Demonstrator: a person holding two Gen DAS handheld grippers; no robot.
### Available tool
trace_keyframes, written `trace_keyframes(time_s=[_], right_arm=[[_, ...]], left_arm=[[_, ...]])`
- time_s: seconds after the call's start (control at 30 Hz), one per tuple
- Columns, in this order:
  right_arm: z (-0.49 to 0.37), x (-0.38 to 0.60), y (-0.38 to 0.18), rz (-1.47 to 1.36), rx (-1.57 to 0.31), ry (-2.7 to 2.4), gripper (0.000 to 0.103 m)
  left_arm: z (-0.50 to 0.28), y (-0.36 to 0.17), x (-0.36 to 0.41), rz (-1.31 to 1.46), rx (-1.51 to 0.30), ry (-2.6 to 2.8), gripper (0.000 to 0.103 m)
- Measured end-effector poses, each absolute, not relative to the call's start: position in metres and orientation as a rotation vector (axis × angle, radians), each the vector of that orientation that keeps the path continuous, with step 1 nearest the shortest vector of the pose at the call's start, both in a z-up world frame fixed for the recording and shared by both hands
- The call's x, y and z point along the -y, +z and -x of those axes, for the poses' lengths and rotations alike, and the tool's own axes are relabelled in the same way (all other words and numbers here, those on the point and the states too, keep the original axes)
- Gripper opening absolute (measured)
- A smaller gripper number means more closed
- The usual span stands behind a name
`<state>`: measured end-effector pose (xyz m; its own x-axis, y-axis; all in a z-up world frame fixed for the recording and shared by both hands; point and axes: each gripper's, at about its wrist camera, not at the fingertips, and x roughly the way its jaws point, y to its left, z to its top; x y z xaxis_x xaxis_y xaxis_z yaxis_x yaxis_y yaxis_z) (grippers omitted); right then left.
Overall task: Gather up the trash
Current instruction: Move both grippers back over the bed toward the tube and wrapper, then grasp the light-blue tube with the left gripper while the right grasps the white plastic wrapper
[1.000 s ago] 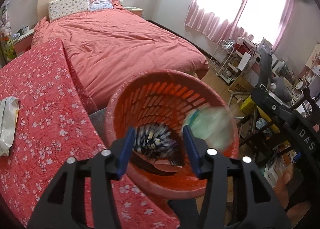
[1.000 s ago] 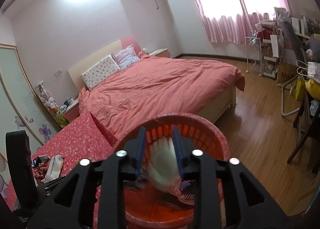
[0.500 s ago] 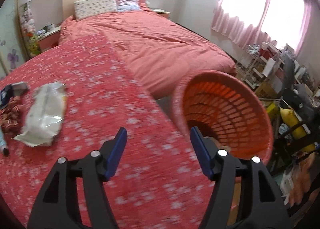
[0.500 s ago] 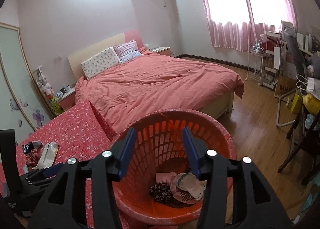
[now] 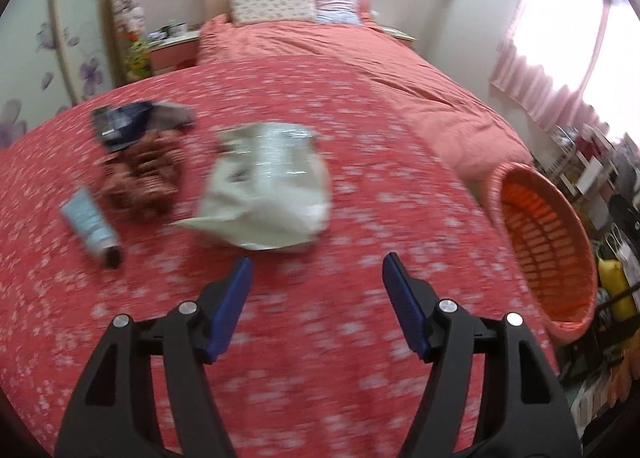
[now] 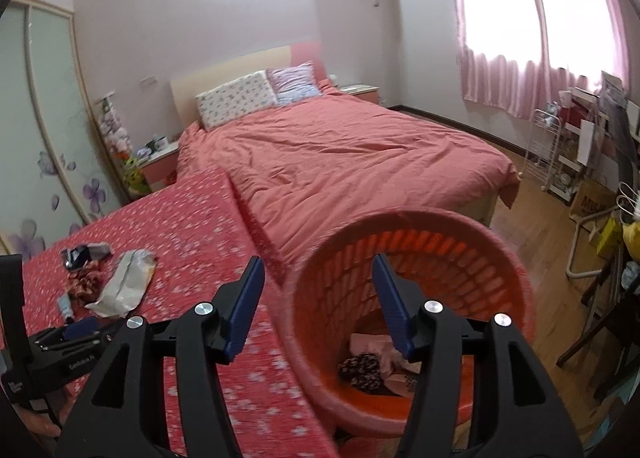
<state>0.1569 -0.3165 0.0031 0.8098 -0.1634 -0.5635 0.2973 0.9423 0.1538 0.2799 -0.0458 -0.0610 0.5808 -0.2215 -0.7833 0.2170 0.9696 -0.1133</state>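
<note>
Several pieces of trash lie on the red flowered cloth (image 5: 320, 358): a white plastic bag (image 5: 268, 194), a brown patterned wrapper (image 5: 140, 174), a dark blue packet (image 5: 124, 122) and a light blue tube (image 5: 90, 222). My left gripper (image 5: 316, 278) is open and empty, just short of the white bag. The orange basket (image 6: 412, 230) stands beside the cloth and holds some trash (image 6: 376, 366). My right gripper (image 6: 318, 278) is open and empty above the basket's near rim. The white bag (image 6: 126, 284) also shows in the right wrist view.
A bed with a pink cover (image 6: 340, 158) lies beyond the cloth. A chair frame, shelves and clutter (image 6: 600, 198) line the right side on the wooden floor. The basket (image 5: 548, 242) sits off the cloth's right edge.
My right gripper opened and dropped a white-green piece into the basket. My left gripper swung left from the basket to the trash on the cloth.
</note>
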Motion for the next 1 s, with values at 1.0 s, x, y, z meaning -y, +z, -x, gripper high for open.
trace_keyframes(time_s=[1.0], right_arm=[[-0.202, 0.189, -0.031, -0.053, -0.725, -0.045, 0.06]], left_arm=[[-0.32, -0.069, -0.127, 0.137, -0.925, 0.141, 0.068]])
